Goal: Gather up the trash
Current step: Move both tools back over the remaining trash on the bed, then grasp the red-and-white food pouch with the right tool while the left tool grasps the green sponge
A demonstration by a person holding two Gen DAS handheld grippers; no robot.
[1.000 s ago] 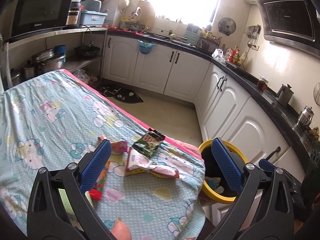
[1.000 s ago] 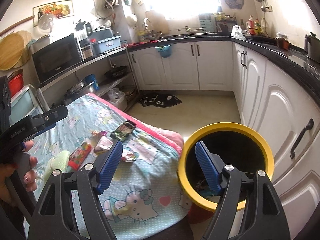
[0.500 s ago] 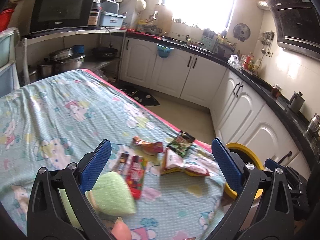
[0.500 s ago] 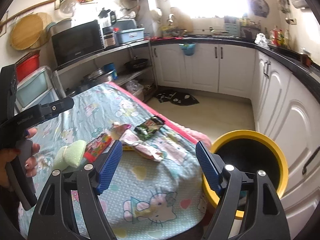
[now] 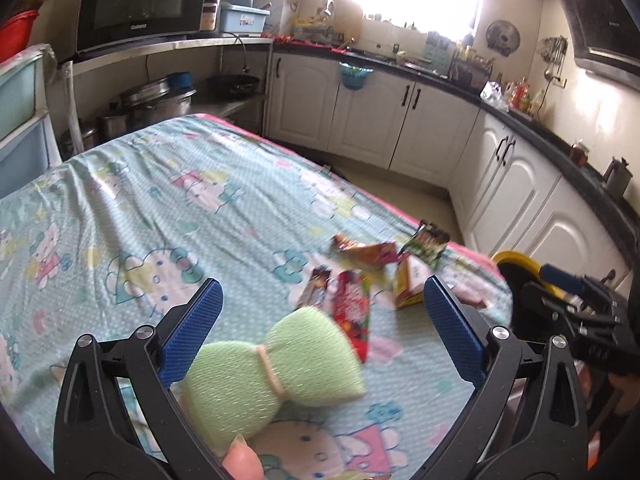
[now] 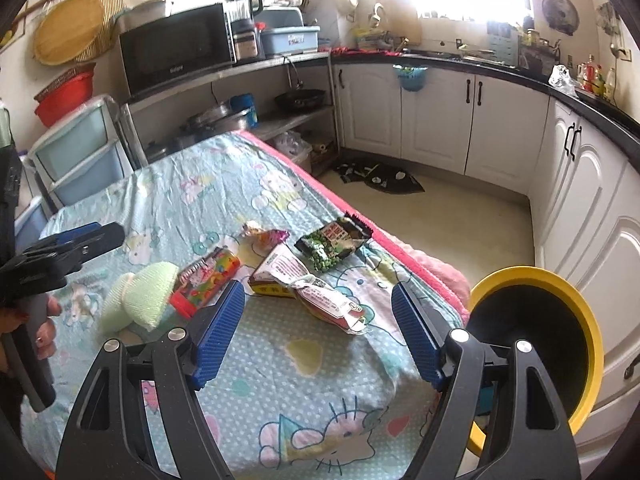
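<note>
While my left tongs [image 5: 322, 320] hang over the patterned tablecloth [image 5: 168, 216] with their jaws spread wide and nothing gripped, a green sponge [image 5: 276, 364] lies low in the frame between them, touching neither pad. My right tongs [image 6: 318, 330] are also wide open and empty. The wrappers [image 6: 304, 276] sit mid-frame just above their tips, a green pea packet [image 6: 332, 242] beyond. The yellow bin [image 6: 560, 320] stands at the right edge, off the table.
</note>
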